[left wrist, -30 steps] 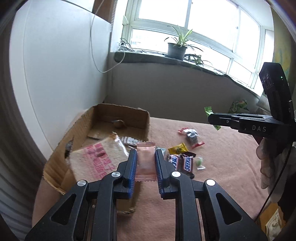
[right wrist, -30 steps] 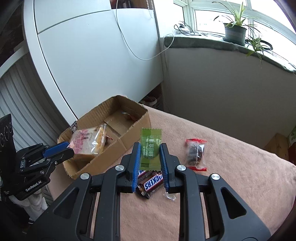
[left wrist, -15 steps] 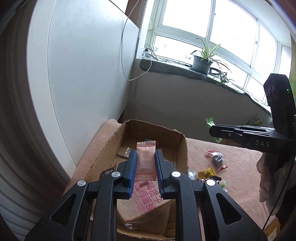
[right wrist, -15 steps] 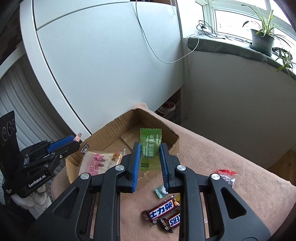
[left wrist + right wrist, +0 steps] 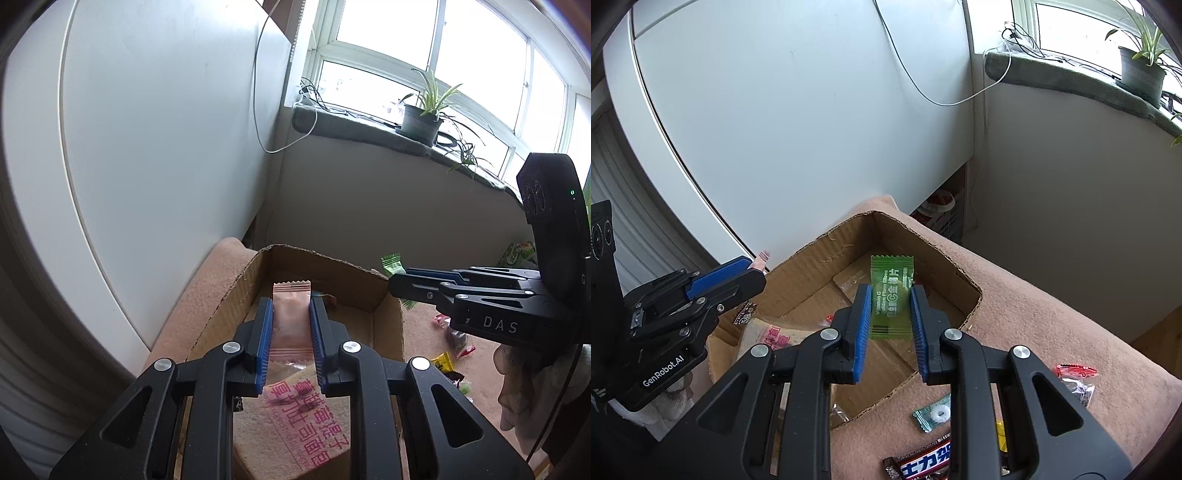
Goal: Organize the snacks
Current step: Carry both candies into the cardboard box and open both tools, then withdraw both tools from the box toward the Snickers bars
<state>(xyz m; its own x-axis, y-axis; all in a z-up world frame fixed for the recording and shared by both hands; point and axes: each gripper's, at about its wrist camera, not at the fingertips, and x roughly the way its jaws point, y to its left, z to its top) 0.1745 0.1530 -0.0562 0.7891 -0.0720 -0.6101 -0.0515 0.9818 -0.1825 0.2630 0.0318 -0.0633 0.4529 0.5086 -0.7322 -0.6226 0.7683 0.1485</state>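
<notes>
While both tools hang over the cardboard box (image 5: 812,295), each one grips a small snack. The left tool (image 5: 291,332) is clenched on a pink packet (image 5: 291,314). This packet's long side runs along the fingers, and its zigzag end sticks out past the tips, pointing toward the far wall of the box.

The right tool (image 5: 888,325) has a green candy packet (image 5: 891,295) between its blue pads (image 5: 862,325). Its jaws are just starting to open, but the pads touch the packet on both sides. The green packet also lies long-ways along the fingers, with its top end pointing at the far corner of the box.

Only the left view shows the big bread pack (image 5: 306,424) with pink writing, lying in the box under the left tool. It also shows a gloved hand (image 5: 517,384) holding the right tool from the side.

Only the right view shows the loose snacks close up on the pink cloth of the desk (image 5: 1034,295): a mint candy (image 5: 932,411), a red-edged packet (image 5: 1076,380), and a Snickers bar (image 5: 923,461) just beside the box. The left tool shows at the left edge there, with only the pink packet's tip peeking out.
</notes>
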